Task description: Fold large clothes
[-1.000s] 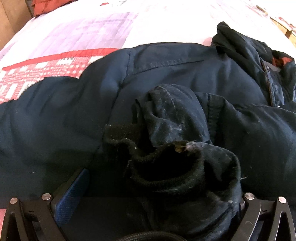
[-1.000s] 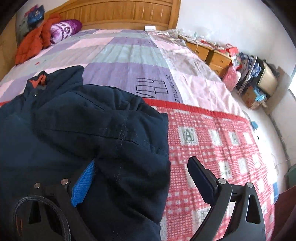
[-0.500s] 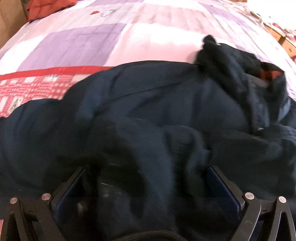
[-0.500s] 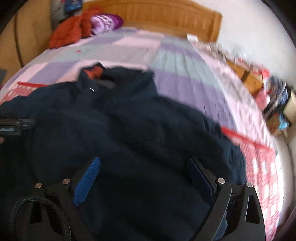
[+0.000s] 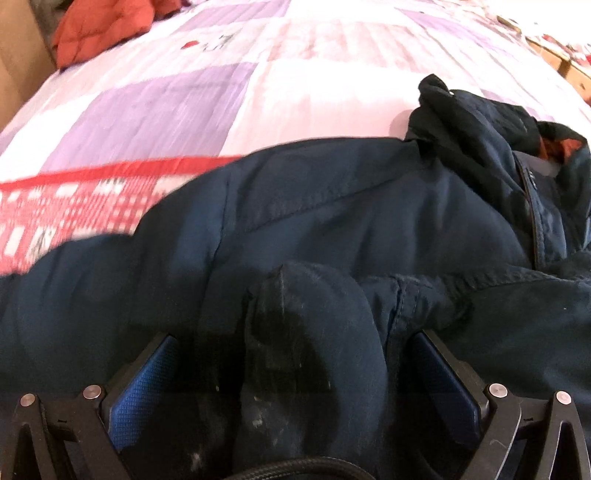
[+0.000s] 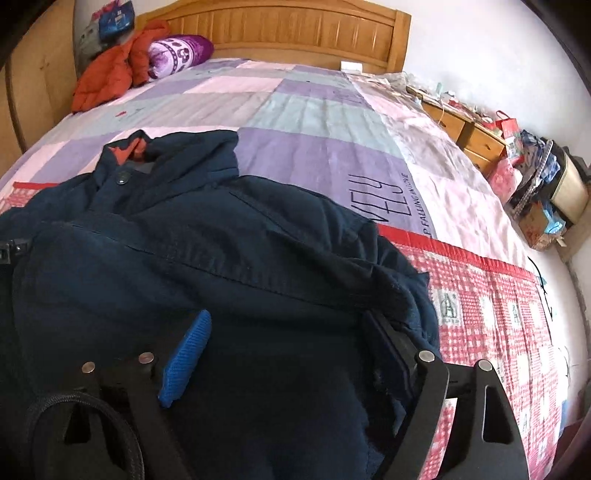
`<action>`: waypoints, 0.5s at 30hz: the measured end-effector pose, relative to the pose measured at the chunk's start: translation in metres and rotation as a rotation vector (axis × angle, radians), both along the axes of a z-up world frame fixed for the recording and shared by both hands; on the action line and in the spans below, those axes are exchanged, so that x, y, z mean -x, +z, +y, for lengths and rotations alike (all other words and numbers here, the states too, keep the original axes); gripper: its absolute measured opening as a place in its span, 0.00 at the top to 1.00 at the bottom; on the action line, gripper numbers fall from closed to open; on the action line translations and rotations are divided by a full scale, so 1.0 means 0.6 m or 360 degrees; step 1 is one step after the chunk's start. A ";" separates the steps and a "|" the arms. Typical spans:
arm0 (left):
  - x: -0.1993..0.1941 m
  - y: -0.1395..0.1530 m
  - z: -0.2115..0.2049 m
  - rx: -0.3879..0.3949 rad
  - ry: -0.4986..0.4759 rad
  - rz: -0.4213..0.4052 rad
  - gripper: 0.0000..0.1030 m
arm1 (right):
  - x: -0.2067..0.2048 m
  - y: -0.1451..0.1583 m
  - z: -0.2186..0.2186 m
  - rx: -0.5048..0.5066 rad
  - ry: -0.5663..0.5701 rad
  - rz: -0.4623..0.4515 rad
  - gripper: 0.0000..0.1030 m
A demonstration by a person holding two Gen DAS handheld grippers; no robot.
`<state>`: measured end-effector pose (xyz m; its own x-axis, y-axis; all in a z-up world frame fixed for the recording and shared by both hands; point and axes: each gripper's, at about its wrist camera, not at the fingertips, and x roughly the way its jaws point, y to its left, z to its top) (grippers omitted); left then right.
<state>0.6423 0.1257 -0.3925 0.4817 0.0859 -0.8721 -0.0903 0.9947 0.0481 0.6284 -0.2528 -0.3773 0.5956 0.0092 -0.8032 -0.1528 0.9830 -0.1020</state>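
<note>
A large navy jacket [image 5: 332, 221] lies spread on the patchwork quilt [image 5: 221, 92], its collar with orange lining [image 6: 129, 151] toward the headboard. My left gripper [image 5: 295, 369] points down onto the jacket. Its jaws are wide, and a bunched sleeve [image 5: 314, 332] lies between the blue pads [image 5: 144, 380] without being squeezed. My right gripper [image 6: 291, 343] hovers over the jacket's right side [image 6: 258, 258]. Its jaws are closing with dark fabric between them; the blue pad [image 6: 188, 350] is still bare, and the other finger sits against a fold at the jacket's edge [image 6: 406, 295].
An orange-red garment [image 6: 110, 74] and a purple pillow [image 6: 181, 51] lie by the wooden headboard [image 6: 295, 33]. A nightstand [image 6: 476, 136] and cluttered bags and boxes [image 6: 539, 192] stand right of the bed. Bare quilt stretches beyond the collar [image 6: 314, 110].
My right gripper swung left from the quilt beside the jacket's edge to over the jacket, and its jaws narrowed a little. The raised sleeve cuff at the left gripper has sunk down between its fingers.
</note>
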 end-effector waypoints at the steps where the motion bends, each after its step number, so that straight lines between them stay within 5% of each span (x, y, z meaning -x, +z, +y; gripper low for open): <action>1: -0.003 0.000 -0.001 -0.0005 -0.0005 -0.0001 0.00 | -0.006 -0.002 -0.001 -0.0002 -0.0007 0.0002 0.17; 5: -0.017 -0.001 0.003 0.0010 -0.0006 -0.0001 0.00 | -0.023 -0.006 -0.020 -0.0100 -0.0089 0.0012 0.19; 8: -0.002 0.002 0.009 0.0021 0.0000 -0.0009 0.00 | 0.000 -0.002 -0.037 -0.0123 -0.0100 -0.0034 0.32; 12: 0.017 0.005 0.019 0.0014 -0.0060 -0.0020 0.00 | 0.018 0.011 -0.083 -0.0214 -0.0091 -0.0020 0.62; 15: 0.023 0.016 0.017 0.0016 -0.0035 -0.0023 0.00 | 0.019 0.029 -0.099 -0.0298 -0.0134 0.0007 0.67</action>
